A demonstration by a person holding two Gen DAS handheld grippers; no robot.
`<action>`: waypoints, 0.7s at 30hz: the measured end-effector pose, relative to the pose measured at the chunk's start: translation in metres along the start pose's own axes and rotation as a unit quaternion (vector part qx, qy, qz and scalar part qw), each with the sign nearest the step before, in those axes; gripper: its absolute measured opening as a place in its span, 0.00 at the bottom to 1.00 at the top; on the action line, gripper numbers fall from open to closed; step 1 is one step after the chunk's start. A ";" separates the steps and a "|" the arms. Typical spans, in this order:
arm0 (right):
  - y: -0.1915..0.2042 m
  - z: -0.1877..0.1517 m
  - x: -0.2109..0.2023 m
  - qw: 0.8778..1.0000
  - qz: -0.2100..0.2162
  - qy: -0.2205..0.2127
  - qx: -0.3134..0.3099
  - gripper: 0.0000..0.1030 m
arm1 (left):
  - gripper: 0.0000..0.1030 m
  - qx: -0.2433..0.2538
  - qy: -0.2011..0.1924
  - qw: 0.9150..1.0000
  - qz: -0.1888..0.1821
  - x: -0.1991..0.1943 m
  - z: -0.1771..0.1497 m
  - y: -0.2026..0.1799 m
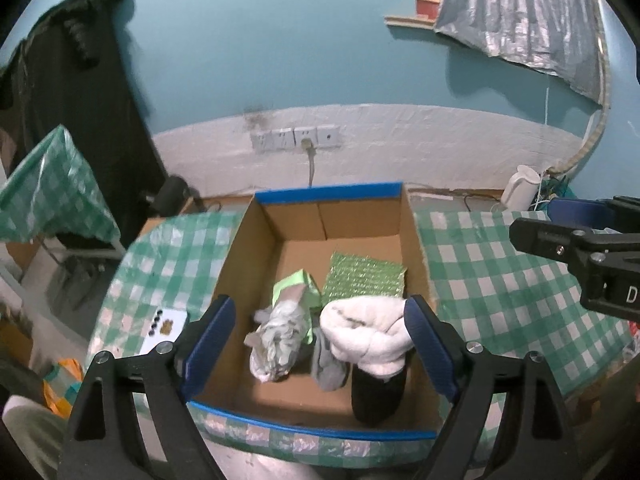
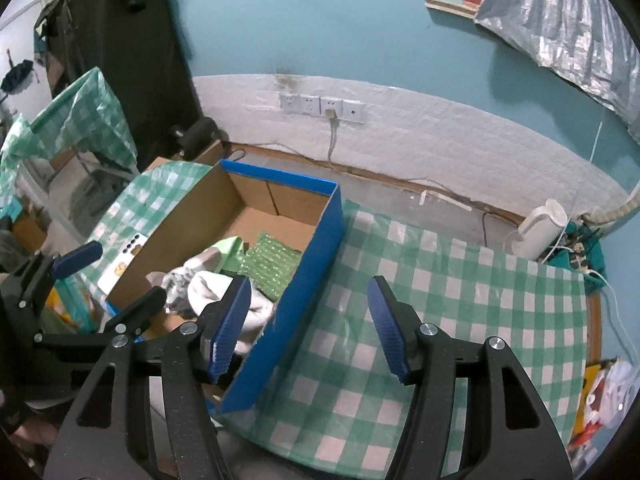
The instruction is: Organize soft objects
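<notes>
The only writing I can read is a white "D" on the right gripper [image 2: 310, 328], whose jaws are parted over the checked tablecloth [image 2: 460, 280]. The left gripper [image 1: 320, 344] gapes wide, empty, above the cardboard box [image 1: 328, 216], which holds a white sock [image 1: 368, 332], a grey bundle [image 1: 276, 344] and green bubble wrap [image 1: 364, 280].

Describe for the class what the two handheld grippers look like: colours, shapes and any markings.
Both look alike. The left gripper and right gripper have matte black angular frames with triangular cut-outs and silver round bolt heads. Each finger ends in a ribbed blue pad. In the left wrist view, the right gripper's black body bears a white letter "D".
</notes>
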State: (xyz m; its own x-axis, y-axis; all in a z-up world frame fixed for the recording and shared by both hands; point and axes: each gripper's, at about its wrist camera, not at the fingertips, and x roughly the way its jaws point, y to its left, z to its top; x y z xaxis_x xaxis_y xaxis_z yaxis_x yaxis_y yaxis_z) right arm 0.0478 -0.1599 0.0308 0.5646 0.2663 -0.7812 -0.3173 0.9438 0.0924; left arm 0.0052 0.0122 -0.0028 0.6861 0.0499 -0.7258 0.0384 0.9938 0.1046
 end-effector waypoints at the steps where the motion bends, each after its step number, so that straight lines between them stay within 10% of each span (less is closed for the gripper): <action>1: -0.001 -0.001 -0.002 1.000 -0.003 -0.004 0.000 0.59 | 0.85 0.003 -0.005 1.000 0.000 -0.002 0.000 -0.002; 21: -0.025 -0.013 -0.013 0.999 -0.026 -0.017 0.017 0.59 | 0.85 -0.022 -0.001 1.000 -0.013 0.001 0.007 -0.005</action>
State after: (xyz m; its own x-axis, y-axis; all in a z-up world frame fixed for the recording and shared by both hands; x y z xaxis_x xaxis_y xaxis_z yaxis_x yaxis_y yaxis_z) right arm 0.0381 -0.1893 0.0305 0.6055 0.2224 -0.7641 -0.2614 0.9625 0.0730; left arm 0.0112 0.0067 0.0008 0.6870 0.0245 -0.7262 0.0239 0.9981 0.0563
